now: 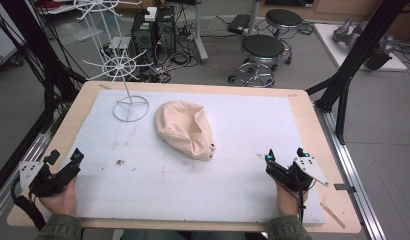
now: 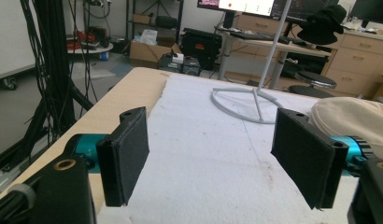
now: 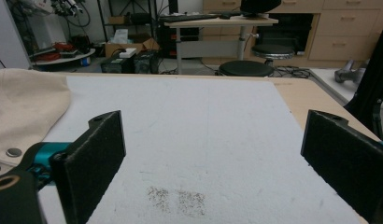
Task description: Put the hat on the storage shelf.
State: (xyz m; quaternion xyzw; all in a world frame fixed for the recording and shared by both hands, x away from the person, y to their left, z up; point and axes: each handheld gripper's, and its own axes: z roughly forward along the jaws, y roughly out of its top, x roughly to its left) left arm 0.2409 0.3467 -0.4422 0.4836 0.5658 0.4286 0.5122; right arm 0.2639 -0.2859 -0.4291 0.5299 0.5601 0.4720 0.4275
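Meanwhile, the crumpled beige fabric cap (image 1: 185,129) lay mid-table on the white foam mat (image 1: 233,165), beside the white wire stand (image 1: 124,80), while left gripper (image 1: 64,161) and right gripper (image 1: 284,155) rested wide open, empty.

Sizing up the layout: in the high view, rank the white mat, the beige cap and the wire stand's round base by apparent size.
1. White mat
2. Beige cap
3. Wire stand's round base

You have a white wire rack (image 1: 124,70) standing near the table's (image 1: 93,100) far left corner, on the white foam mat (image 1: 233,165).
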